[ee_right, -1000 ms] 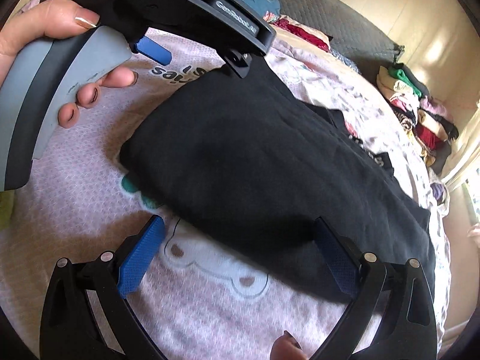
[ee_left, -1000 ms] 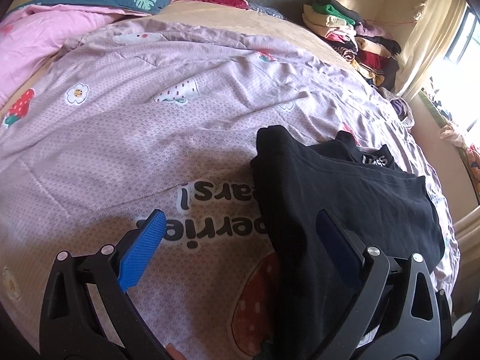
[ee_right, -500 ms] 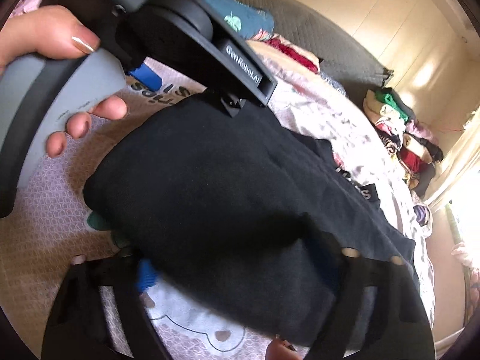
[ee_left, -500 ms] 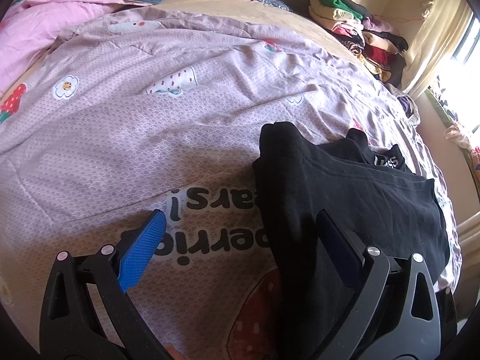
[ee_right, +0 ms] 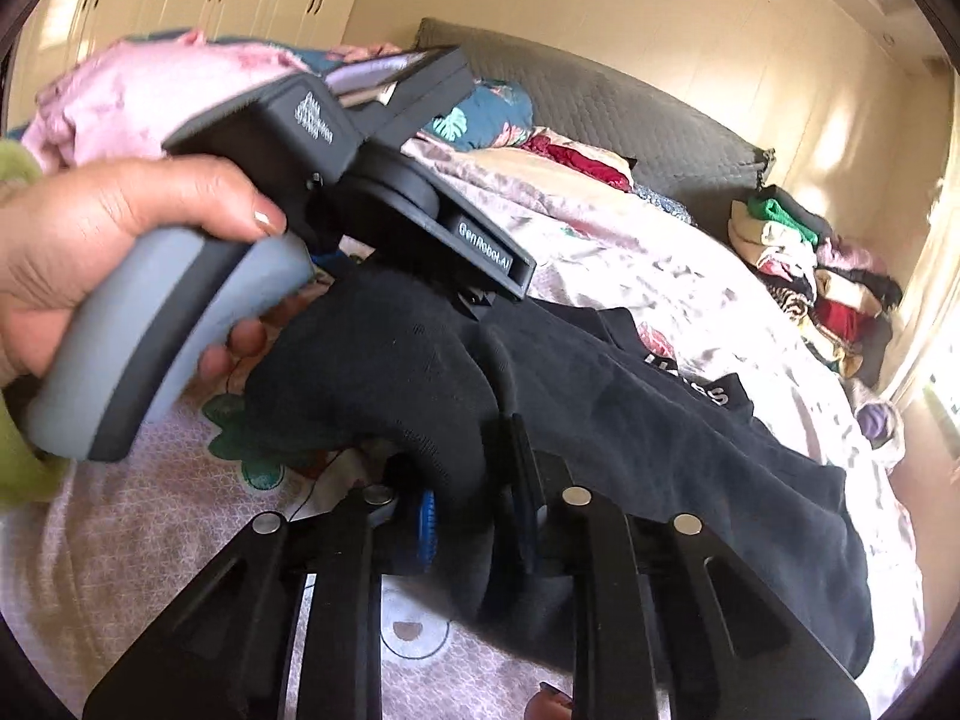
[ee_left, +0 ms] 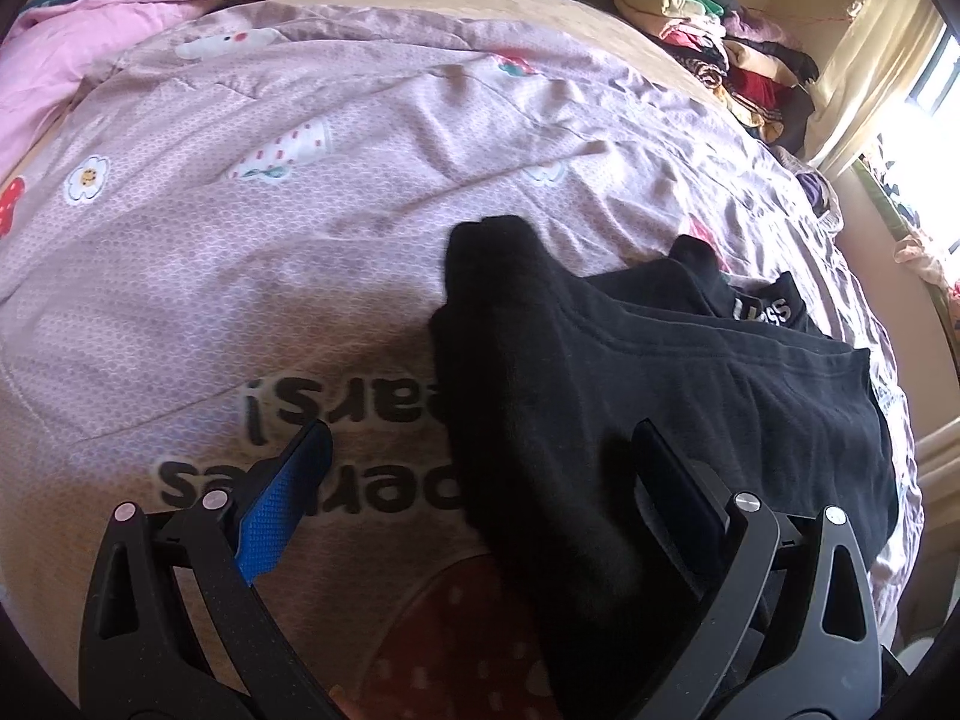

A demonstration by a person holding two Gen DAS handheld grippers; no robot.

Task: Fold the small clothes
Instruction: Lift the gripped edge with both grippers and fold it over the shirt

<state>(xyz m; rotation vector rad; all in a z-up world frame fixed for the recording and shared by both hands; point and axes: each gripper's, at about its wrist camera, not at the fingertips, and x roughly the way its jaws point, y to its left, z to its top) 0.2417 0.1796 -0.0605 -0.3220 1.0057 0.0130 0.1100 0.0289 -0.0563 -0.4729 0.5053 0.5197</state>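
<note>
A black garment (ee_left: 690,396) with a white-lettered waistband lies folded on the lilac printed bedspread (ee_left: 300,210). My left gripper (ee_left: 480,480) hangs open over the garment's left folded edge; the blue left pad (ee_left: 282,510) is above the bedspread, and the right finger (ee_left: 678,480) is over black cloth. In the right wrist view, my right gripper (ee_right: 474,516) is closing its jaws, with the black garment's (ee_right: 660,450) near edge bunched and pinched between the pads. A hand (ee_right: 108,240) holds the left tool's grey handle (ee_right: 156,336) just beyond that.
A stack of folded clothes (ee_left: 720,48) sits at the bed's far right corner. A pink blanket (ee_left: 72,60) and pillows lie at the far left, with a grey headboard (ee_right: 600,114) behind. A curtained window is on the right and wardrobe doors (ee_right: 180,0) are beyond the bed.
The right gripper's jaws went from wide open to pinching the garment's near edge, and it rose and tipped up. The left gripper drifted a little over the cloth and stayed open.
</note>
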